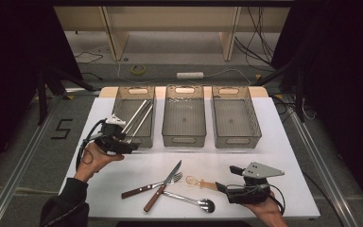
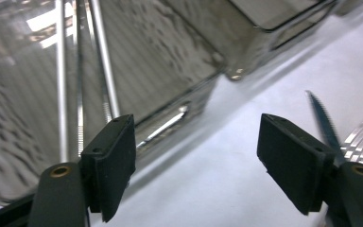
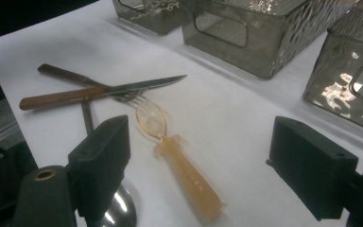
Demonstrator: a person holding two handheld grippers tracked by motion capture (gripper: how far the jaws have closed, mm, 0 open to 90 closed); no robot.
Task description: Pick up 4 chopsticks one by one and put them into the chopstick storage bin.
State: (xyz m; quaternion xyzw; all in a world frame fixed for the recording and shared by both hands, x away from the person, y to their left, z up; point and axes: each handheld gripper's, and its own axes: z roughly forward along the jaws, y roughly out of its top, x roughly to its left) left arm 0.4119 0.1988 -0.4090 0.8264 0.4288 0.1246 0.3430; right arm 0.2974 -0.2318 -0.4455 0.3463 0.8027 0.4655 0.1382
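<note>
High view: the left gripper hovers at the near left corner of the left bin, its jaws apart with nothing between them. That bin is a smoky, translucent plastic box with a rippled wall and a cut-out handle slot, standing toward the far left of the white table. Inside it lie metal chopsticks, slim, straight and shiny, slanting from the near wall toward the far right corner. In the left gripper view the chopsticks run as thin bright rods behind the ridged wall.

Two matching bins, the middle bin and the right bin, stand beside it along the far edge.

The right gripper rests near the front right edge, jaws wide and holding nothing. Just before it lies an amber plastic spoon, glossy and see-through, with a flat handle. Toward the front centre a serrated knife with a wooden handle crosses a wood-handled fork, and a steel spoon lies beside them.
</note>
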